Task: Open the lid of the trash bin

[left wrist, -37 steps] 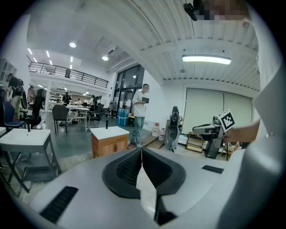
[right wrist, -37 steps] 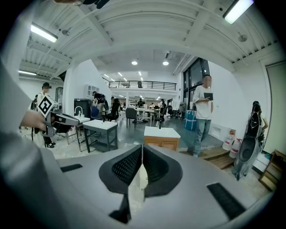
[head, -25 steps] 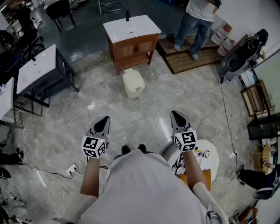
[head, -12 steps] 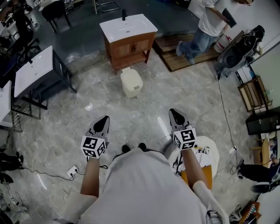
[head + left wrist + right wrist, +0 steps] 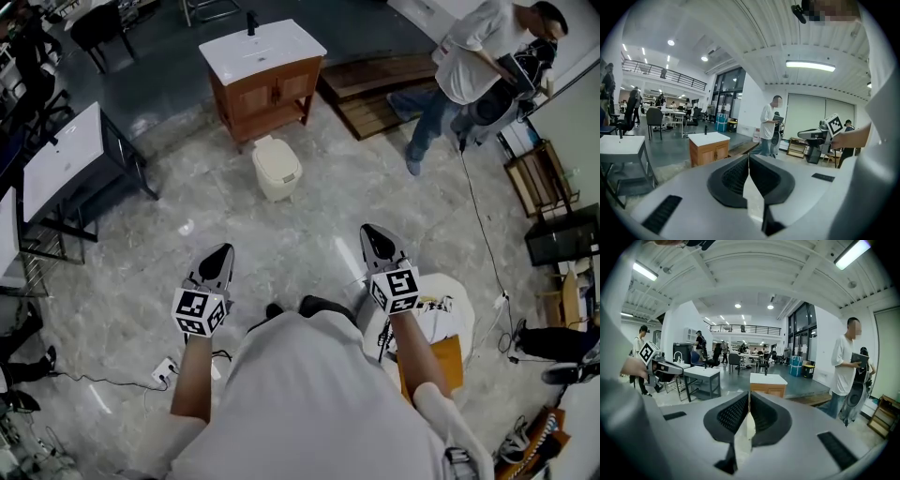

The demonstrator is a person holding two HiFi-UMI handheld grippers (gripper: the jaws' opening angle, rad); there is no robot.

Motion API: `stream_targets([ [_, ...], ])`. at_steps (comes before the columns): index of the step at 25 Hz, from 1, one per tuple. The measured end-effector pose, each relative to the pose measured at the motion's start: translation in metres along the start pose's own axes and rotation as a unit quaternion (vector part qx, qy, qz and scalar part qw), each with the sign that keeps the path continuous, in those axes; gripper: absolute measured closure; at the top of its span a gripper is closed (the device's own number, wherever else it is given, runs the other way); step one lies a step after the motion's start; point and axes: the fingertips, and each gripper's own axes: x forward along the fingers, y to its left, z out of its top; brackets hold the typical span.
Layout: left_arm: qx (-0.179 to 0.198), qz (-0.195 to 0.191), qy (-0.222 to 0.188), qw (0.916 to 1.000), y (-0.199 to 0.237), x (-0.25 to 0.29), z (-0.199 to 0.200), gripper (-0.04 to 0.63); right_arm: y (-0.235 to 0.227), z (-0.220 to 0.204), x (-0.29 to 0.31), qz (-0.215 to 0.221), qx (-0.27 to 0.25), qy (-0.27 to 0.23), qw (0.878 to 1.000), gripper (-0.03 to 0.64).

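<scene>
In the head view a small cream trash bin [image 5: 276,169] with its lid down stands on the marble floor, just in front of a wooden vanity cabinet [image 5: 267,89]. My left gripper [image 5: 224,251] and right gripper [image 5: 369,231] are held out level over the floor, well short of the bin, one to each side. Both are shut with nothing between the jaws; the jaw tips meet in the left gripper view [image 5: 748,155] and the right gripper view [image 5: 749,393]. The bin is hidden behind the jaws in both gripper views.
A person [image 5: 476,64] stands at the back right beside a wooden platform [image 5: 375,89]. A grey table [image 5: 66,159] is at the left. A white stool [image 5: 441,323] stands by my right arm. A power strip [image 5: 164,372] and cable lie low left.
The head view has shifted, so the bin and cabinet sit slightly further left. The person stepped off the platform toward the right. Both grippers keep their pose, still shut.
</scene>
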Motion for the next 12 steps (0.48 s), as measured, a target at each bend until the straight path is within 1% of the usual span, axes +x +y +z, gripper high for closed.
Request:
stream_targets([
  [5, 0.002, -0.005, 0.004, 1.0000, 0.010, 0.004, 0.000, 0.574, 0.005, -0.002, 0.003, -0.006, 0.005, 0.004, 1.000, 0.581],
  [12, 0.002, -0.006, 0.002, 1.0000, 0.013, 0.032, 0.007, 0.574, -0.011, -0.004, 0.022, 0.004, 0.007, 0.005, 1.000, 0.581],
])
